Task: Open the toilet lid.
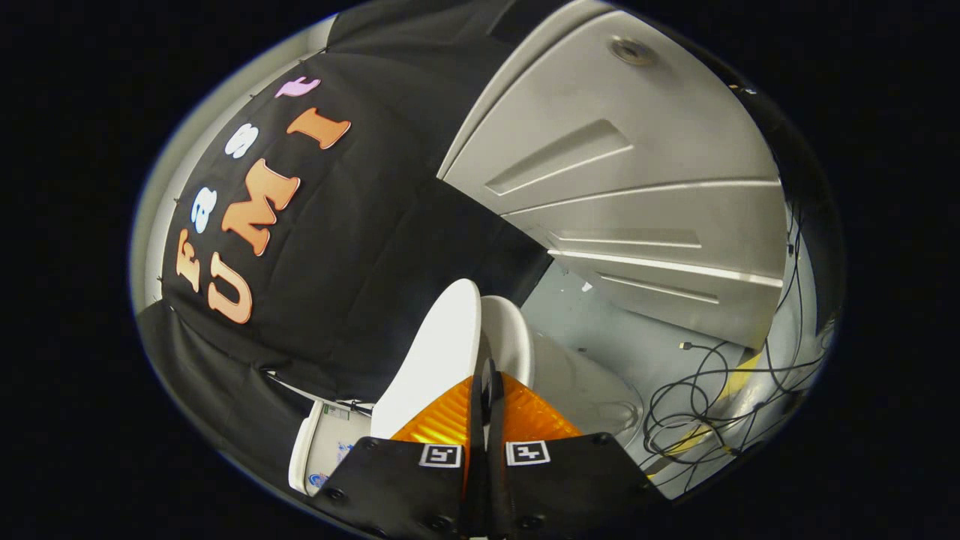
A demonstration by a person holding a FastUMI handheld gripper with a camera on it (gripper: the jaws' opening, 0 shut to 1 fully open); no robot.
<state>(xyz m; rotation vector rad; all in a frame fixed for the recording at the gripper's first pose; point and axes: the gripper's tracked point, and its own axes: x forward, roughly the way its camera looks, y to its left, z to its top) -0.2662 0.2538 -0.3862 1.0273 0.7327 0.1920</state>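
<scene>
White plastic toilet lid point(439, 352) standing raised, edge-on just ahead of hand-held gripper point(486, 375); fingers pressing together, nothing visibly clamped; likely pushing lid upright. Seat point(517, 341) beside.

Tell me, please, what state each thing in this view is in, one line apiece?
toilet lid: raised, swung well away from the seat, just beyond the fingertips.
toilet seat: separate from the lid, a gap showing between them.
gripper: fingers together, nothing visibly between them.
grey panelled door: looks closed.
cables: loose, tangled on the floor.
</scene>
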